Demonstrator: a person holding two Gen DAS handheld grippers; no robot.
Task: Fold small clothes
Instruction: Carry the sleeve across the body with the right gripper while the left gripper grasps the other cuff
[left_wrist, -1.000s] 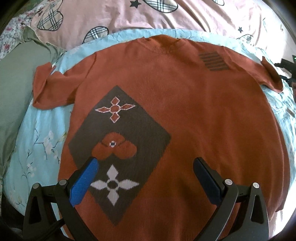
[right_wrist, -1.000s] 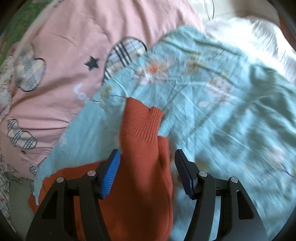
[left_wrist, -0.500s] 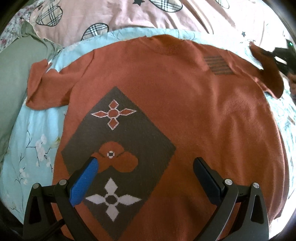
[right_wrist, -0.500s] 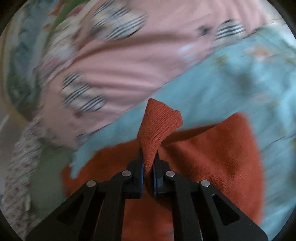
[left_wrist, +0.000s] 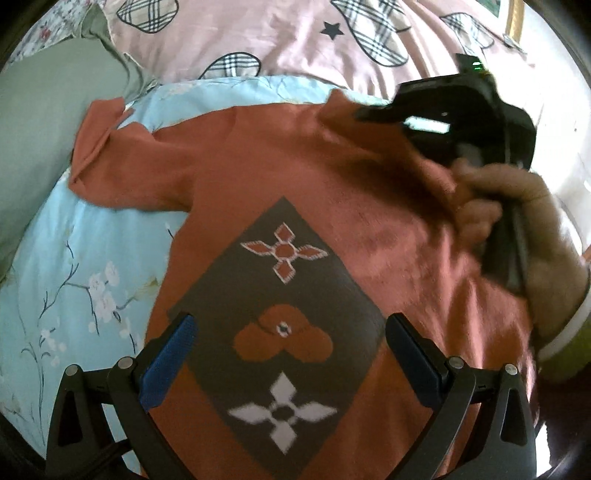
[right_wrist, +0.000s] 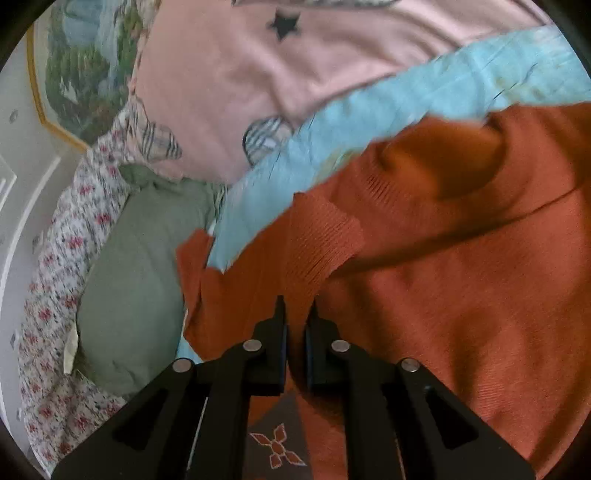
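Observation:
A rust-orange knit sweater (left_wrist: 266, 158) with a dark diamond motif lies front up on a light blue floral sheet (left_wrist: 74, 266). My left gripper (left_wrist: 286, 354) is open and hovers over the lower chest motif, holding nothing. My right gripper (right_wrist: 295, 314) is shut on the sweater's right sleeve cuff (right_wrist: 317, 240) and holds it lifted over the sweater's chest. It also shows in the left wrist view (left_wrist: 373, 110) at the upper right, with the hand that holds it. The left sleeve (left_wrist: 99, 147) lies spread out on the sheet.
A pink duvet (left_wrist: 295, 40) with plaid hearts and stars lies behind the sweater. A grey-green pillow (left_wrist: 40, 122) sits at the left, also in the right wrist view (right_wrist: 136, 277). A framed picture (right_wrist: 81, 74) hangs on the wall.
My right gripper closed on the right sleeve cuff, lifted it and carried it inward over the sweater's chest. My left gripper stayed open over the motif and moved slightly forward.

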